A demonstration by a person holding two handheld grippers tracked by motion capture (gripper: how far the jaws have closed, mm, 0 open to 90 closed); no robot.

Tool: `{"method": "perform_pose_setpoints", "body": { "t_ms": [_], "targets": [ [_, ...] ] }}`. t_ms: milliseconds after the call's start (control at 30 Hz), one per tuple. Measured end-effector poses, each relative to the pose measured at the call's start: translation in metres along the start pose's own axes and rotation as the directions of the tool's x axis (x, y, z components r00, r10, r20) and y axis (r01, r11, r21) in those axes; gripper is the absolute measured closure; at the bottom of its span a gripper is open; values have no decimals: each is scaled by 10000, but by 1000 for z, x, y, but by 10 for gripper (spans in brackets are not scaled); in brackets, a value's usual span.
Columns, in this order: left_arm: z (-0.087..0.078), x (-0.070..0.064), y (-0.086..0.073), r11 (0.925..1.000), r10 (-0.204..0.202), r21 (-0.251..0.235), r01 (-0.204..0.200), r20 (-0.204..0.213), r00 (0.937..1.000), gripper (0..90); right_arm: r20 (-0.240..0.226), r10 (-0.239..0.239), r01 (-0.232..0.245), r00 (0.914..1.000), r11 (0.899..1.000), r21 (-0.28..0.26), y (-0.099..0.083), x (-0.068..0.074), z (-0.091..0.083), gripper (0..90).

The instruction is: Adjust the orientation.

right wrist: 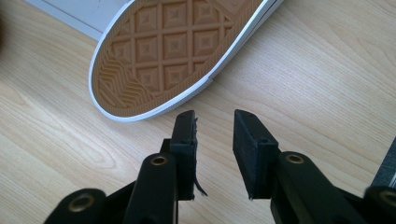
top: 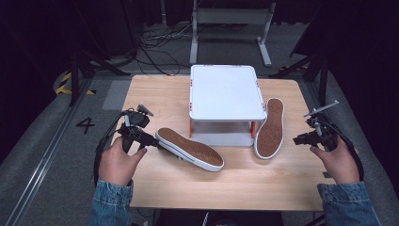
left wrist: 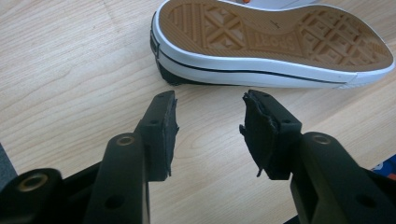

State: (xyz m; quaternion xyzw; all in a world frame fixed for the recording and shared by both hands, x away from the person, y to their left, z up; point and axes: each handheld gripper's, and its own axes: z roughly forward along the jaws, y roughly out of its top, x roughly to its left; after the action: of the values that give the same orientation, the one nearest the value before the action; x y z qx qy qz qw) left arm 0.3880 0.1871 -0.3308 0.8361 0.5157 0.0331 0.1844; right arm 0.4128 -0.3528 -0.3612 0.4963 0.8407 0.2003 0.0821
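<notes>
Both upturned shoes (top: pixel 190 149) soles-up (uppers hidden), open grippers (left wrist: pixel 208 116) nearby

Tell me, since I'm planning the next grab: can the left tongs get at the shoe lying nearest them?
Probably yes. The left tongs stand open, aimed at the near shoe, which lies sole-up just ahead on the bare table with nothing between.

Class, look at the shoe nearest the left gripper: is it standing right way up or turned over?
Turned over. The left shoe lies with its brown patterned sole facing up, white edge band around it.
</notes>
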Motion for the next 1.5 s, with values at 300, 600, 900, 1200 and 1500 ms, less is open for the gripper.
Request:
{"method": "perform_pose_setpoints", "body": {
  "t_ms": [300,600,900,1200,1500],
  "targets": [
    [0,-9,8,9980,581,-259,-572,349,9977,468,-18,-405,405,9992,9990,-169,-4,4,-1,664],
    [13,-33,22,9899,1405,-200,-1400,256,9898,645,-91,-200,198,9998,9995,-231,-11,2,-4,701],
    [42,-61,38,9798,1981,184,-1990,443,9792,685,-158,-154,152,9998,9998,-132,-15,2,0,699],
    [62,-69,42,9696,2328,672,-2353,420,9716,852,-169,-171,169,9997,9998,-109,-18,2,-1,700],
    [65,-65,34,9699,2153,997,-2222,755,9736,845,-237,-287,283,9993,9994,-180,-11,5,-1,687]
  ]
}}
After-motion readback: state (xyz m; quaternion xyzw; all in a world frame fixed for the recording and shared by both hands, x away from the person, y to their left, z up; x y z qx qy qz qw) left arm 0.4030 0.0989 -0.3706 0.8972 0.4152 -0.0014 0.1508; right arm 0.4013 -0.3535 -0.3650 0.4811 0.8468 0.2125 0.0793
